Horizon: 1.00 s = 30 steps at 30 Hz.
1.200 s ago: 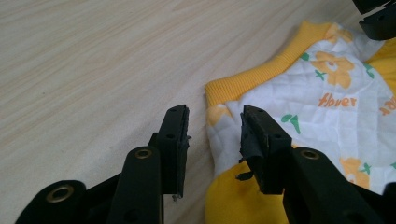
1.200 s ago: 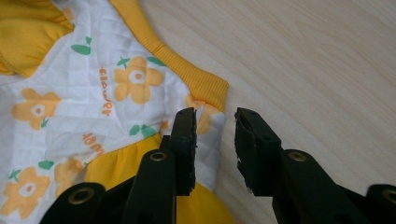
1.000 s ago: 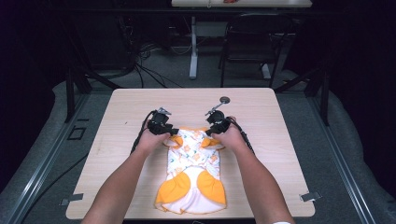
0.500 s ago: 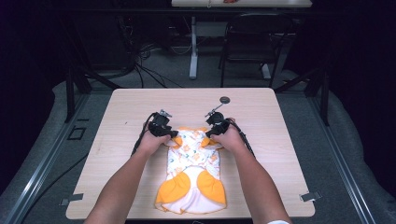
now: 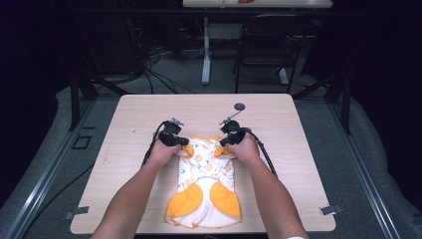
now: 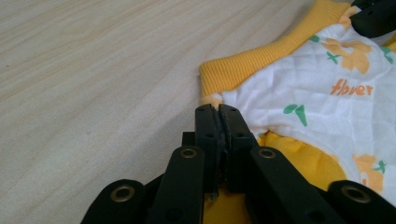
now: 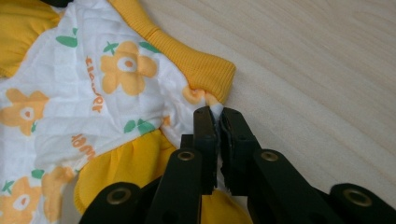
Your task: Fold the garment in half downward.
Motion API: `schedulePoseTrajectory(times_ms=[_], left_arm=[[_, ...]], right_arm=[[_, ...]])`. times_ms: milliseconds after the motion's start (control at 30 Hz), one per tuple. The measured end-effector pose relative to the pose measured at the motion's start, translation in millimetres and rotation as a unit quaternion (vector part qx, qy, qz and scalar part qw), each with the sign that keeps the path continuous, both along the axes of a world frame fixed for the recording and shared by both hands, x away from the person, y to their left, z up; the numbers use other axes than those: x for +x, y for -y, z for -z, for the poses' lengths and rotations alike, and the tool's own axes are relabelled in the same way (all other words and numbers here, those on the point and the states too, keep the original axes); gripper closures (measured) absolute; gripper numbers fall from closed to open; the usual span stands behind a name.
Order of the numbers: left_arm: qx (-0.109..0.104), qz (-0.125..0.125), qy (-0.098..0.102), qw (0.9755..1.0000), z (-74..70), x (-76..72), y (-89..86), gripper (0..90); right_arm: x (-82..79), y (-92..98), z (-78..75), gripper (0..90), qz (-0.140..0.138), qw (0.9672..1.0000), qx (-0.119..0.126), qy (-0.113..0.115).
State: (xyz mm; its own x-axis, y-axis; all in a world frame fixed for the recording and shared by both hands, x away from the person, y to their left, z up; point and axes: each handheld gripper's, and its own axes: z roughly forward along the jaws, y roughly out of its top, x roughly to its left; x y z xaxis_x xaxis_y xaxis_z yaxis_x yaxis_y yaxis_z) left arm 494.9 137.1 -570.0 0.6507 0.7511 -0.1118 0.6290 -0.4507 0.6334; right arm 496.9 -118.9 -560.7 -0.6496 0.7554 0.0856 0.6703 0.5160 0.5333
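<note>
Left tongs [image 6: 217, 116], right tongs [image 7: 217, 119] clamp romper [image 5: 204, 184] corners — pinched cloth mostly hidden.

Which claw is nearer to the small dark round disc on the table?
The right claw. The disc lies just beyond it, slightly to its right; the left claw is farther off, across the garment's top edge.

A small white baby garment [image 5: 204, 184] with orange flowers, green leaves and yellow ribbed trim lies flat on the desk [image 5: 124, 129], its yellow sleeves folded inward over the body.
</note>
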Motion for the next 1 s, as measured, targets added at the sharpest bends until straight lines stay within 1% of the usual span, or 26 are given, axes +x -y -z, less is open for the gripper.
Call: schedulePoseTrajectory(times_ms=[33, 67, 133, 167, 200, 233, 267, 300, 333, 400, 433, 467, 500, 533, 567, 633, 667, 700, 733, 767, 867, 900, 1000], left_arm=[[0.001, 0.000, 0.000, 1.0000, -0.2, -0.1, 0.4, 88.3], [0.002, 0.000, 0.000, 1.0000, -0.5, -0.2, 0.7, 88.6], [0.003, 0.001, 0.000, 1.0000, -1.3, 0.3, 0.9, 88.9], [0.006, 0.003, -0.001, 1.0000, -2.4, 0.4, 0.8, 89.1], [0.010, 0.005, 0.001, 0.9999, -4.0, 0.3, 0.9, 89.5], [0.010, 0.007, 0.002, 0.9999, -5.1, 0.2, 0.9, 89.5], [0.008, 0.008, 0.003, 0.9999, -6.9, -0.2, 0.4, 89.6], [0.004, 0.010, 0.006, 0.9999, -9.5, -0.5, -1.2, 89.6], [0.002, 0.011, 0.007, 0.9999, -10.8, -0.9, -2.0, 89.7], [-0.003, 0.011, 0.009, 0.9999, -13.4, -1.9, -3.4, 89.7], [-0.005, 0.012, 0.009, 0.9999, -14.8, -2.4, -4.2, 89.7], [-0.004, 0.013, 0.011, 0.9998, -16.5, -2.7, -5.2, 89.7], [-0.007, 0.012, 0.013, 0.9998, -18.3, -3.4, -5.6, 89.8], [-0.006, 0.015, 0.014, 0.9998, -19.6, -3.7, -6.2, 89.8], [-0.011, 0.014, 0.015, 0.9997, -21.0, -4.6, -6.1, 89.8], [-0.010, 0.016, 0.021, 0.9996, -25.3, -6.8, -7.1, 89.8], [-0.013, 0.017, 0.024, 0.9995, -27.6, -7.7, -8.0, 89.8], [-0.018, 0.018, 0.025, 0.9994, -30.3, -8.8, -9.0, 89.8], [-0.022, 0.017, 0.028, 0.9992, -32.4, -9.6, -9.8, 89.8], [-0.025, 0.017, 0.031, 0.9991, -34.7, -10.5, -10.5, 89.8], [-0.033, 0.017, 0.035, 0.9987, -41.3, -13.5, -12.0, 89.9], [-0.036, 0.018, 0.038, 0.9984, -43.8, -14.7, -12.4, 89.9], [-0.039, 0.021, 0.046, 0.9979, -52.2, -18.2, -13.2, 89.9]], right_arm=[[-1.0, -1.5, 0.3, 85.7, 0.002, 1.0000, -0.001, 0.005], [-1.3, -2.4, -0.9, 85.9, -0.003, 0.9999, -0.013, 0.008], [-2.6, -5.0, -1.7, 86.2, -0.006, 0.9996, -0.024, 0.016], [-2.8, -5.7, -2.4, 86.3, -0.006, 0.9995, -0.024, 0.019], [-3.0, -5.9, -3.2, 86.5, -0.006, 0.9996, -0.019, 0.020], [-3.0, -5.1, -6.0, 86.6, -0.009, 0.9994, -0.026, 0.021], [-3.3, -5.3, -6.8, 86.7, -0.008, 0.9995, -0.019, 0.023], [-3.5, -4.5, -9.8, 86.9, -0.015, 0.9994, -0.023, 0.023], [-4.9, -4.1, -13.4, 89.2, -0.015, 0.9992, -0.018, 0.031], [-6.5, -3.6, -17.4, 89.2, -0.017, 0.9991, -0.012, 0.036], [-7.6, -3.6, -19.0, 89.2, -0.017, 0.9991, -0.003, 0.037], [-8.5, -3.0, -21.0, 89.3, -0.021, 0.9990, -0.009, 0.038], [-9.5, -3.1, -22.0, 89.3, -0.023, 0.9988, -0.012, 0.041], [-10.0, -2.5, -24.0, 89.3, -0.024, 0.9988, -0.010, 0.041], [-10.1, -2.0, -25.2, 89.3, -0.024, 0.9988, -0.008, 0.043], [-11.1, -0.4, -28.5, 89.4, -0.021, 0.9987, 0.003, 0.046], [-11.9, 0.3, -29.8, 89.4, -0.021, 0.9985, 0.007, 0.051], [-12.5, 1.7, -32.0, 89.3, -0.027, 0.9983, 0.006, 0.052], [-14.3, 2.4, -33.5, 89.4, -0.024, 0.9981, 0.011, 0.057], [-15.2, 3.6, -36.4, 89.4, -0.028, 0.9979, 0.009, 0.058], [-18.8, 5.8, -43.4, 89.5, -0.029, 0.9973, 0.020, 0.064], [-20.2, 6.7, -46.1, 89.5, -0.032, 0.9969, 0.022, 0.069], [-24.4, 7.8, -54.4, 89.5, -0.041, 0.9963, 0.020, 0.073]])
